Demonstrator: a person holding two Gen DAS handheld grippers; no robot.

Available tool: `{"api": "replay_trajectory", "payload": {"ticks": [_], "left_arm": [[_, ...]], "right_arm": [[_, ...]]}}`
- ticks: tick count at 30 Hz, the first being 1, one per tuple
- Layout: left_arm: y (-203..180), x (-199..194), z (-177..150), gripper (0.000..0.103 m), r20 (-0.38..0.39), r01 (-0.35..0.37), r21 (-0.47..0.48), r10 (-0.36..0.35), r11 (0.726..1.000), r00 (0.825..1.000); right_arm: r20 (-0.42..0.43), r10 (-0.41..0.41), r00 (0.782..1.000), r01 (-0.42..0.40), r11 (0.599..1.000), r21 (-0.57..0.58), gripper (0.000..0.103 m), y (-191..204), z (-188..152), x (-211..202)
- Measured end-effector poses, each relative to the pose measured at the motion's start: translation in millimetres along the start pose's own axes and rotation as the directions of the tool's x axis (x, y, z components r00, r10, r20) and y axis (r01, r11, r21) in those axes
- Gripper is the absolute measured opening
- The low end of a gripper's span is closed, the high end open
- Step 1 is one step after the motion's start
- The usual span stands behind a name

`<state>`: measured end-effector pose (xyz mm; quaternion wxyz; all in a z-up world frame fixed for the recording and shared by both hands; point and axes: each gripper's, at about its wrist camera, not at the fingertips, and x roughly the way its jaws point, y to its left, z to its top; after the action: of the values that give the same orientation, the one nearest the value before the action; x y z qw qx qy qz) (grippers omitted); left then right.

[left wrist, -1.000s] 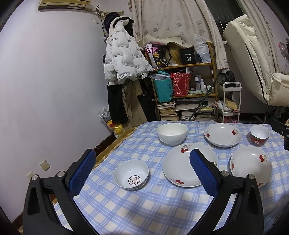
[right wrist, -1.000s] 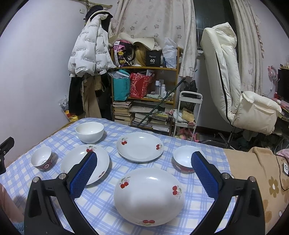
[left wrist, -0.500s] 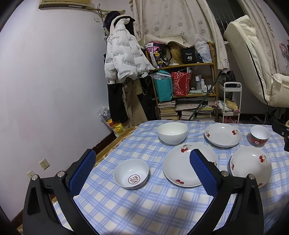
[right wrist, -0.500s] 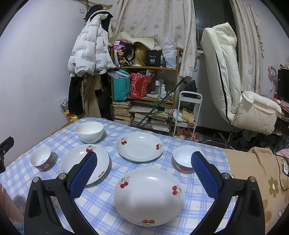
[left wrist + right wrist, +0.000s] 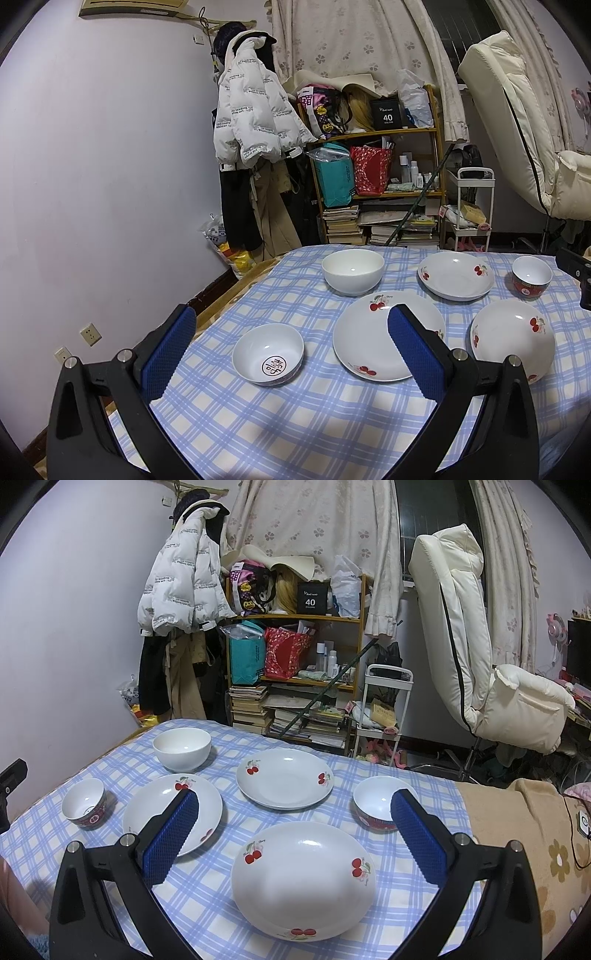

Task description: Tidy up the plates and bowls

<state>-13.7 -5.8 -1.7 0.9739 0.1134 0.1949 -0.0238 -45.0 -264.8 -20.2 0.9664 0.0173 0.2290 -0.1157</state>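
The table (image 5: pixel 295 424) wears a blue-and-white checked cloth that falls off its left edge toward a lilac wall (image 5: pixel 110 184) with two sockets low down. In the left wrist view the near stretch of cloth is bare. On the right, seen from the right wrist, the check ends at a tan flowered blanket (image 5: pixel 517 830).

The left gripper (image 5: pixel 291 354) is wide open and holds nothing, hovering above the cloth. A small bowl (image 5: pixel 268 354) with a red mark inside sits between its blue pads, well ahead of them. A plain white bowl (image 5: pixel 352 271) stands farther back. A cherry plate (image 5: pixel 369 339) lies partly behind the right pad.

The right gripper (image 5: pixel 295 830) is also spread wide and empty. From left to right in its view: the small bowl with a red outside (image 5: pixel 84 806), the cherry plate (image 5: pixel 162 805) partly behind the left pad, the white bowl (image 5: pixel 182 747) at the back, a far plate (image 5: pixel 284 778), a near plate (image 5: pixel 303 878) low between the pads, and a second red bowl (image 5: pixel 376 805) just behind the right pad. All dishes lie apart, none stacked.

Beyond the table hang a white puffer jacket (image 5: pixel 181 579) and a floral curtain (image 5: pixel 314 528); a cluttered shelf (image 5: pixel 295 657), a white cart (image 5: pixel 384 709) and a cream recliner (image 5: pixel 480 664) follow.
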Motion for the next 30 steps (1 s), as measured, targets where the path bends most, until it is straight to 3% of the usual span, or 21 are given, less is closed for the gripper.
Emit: {"api": "replay_trajectory", "payload": {"ticks": [18,23,30], "left_arm": [[1,2,-1,0.102,-0.011,0.001,0.001,-0.001,1.000,1.000],[-2,10,-2,0.102,-0.065,0.026,0.012,-0.025,1.000,0.998],[-7,22,23,0.102,-0.126,0.080,0.027,-0.076,0.996,0.989]], "right_arm": [[-0.002,0.000,1.000,0.000,1.000,0.001,0.103,0,0,0],[-0.015,0.017,1.000,-0.017,1.000,0.005,0.103,-3,-1,4],[-0.052,0.044,0.998,-0.043,0.999,0.002,0.103,1,12,19]]}}
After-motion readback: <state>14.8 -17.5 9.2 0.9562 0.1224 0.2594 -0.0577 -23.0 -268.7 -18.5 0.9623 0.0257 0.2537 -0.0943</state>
